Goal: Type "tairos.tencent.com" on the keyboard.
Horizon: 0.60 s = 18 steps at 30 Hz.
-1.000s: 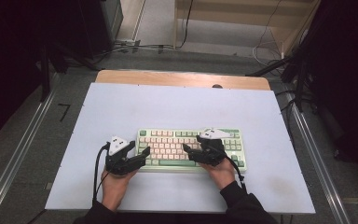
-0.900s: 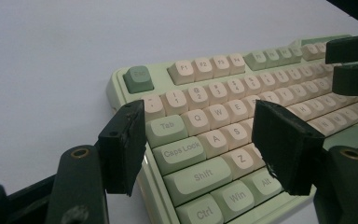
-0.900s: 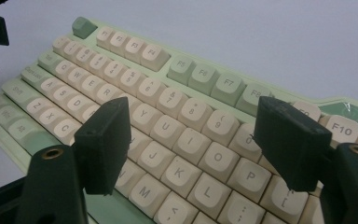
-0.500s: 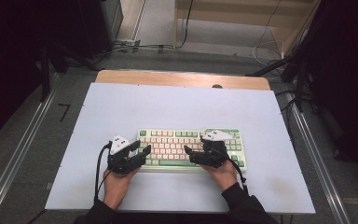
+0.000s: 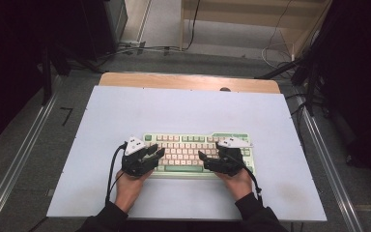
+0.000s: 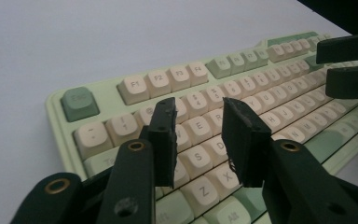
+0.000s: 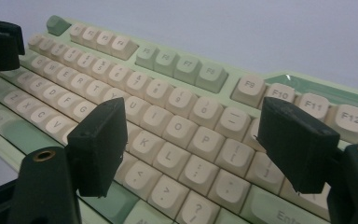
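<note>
A pale green keyboard with cream keys lies on the white table, toward its near edge. My left gripper hovers over the keyboard's left end and points right. Its jaws have just been closing to a narrow gap above the W, E, S and D keys, with nothing between them. Over the keyboard's right half, my right gripper points left. Its jaws have opened a little and stand wide above the K, L, O and P keys, holding nothing.
The white table top has free room behind and beside the keyboard. A wooden strip runs along its far edge. Metal rails flank both sides. A black cable trails from the left gripper.
The left gripper's jaws have drawn closer together. Both hands stay at the keyboard's front edge with hardly any shift.
</note>
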Available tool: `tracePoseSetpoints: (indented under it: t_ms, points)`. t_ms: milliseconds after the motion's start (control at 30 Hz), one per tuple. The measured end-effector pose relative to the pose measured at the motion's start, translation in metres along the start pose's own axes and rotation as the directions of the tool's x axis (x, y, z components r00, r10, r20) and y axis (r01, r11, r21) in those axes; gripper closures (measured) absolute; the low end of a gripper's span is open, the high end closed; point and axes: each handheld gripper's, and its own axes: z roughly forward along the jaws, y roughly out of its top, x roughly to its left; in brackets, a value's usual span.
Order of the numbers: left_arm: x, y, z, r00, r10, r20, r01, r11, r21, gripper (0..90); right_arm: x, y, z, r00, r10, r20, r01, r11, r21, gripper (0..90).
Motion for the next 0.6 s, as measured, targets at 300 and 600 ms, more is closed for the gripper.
tracePoseSetpoints:
  t_ms: [300, 600]
  points:
    - [-0.010, 0.009, 0.016, 0.9989, 0.043, 0.019, -0.044, 0.9987, 0.024, 89.2, -0.009, -0.007, -0.011, 0.9990, 0.026, 0.037, -0.026, 1.000, -0.006, 22.5]
    - [-0.017, 0.012, 0.030, 0.9976, 0.064, 0.025, -0.066, 0.9960, 0.061, 90.0, -0.016, -0.012, -0.019, 0.9971, 0.046, 0.061, -0.045, 0.999, -0.014, 22.5]
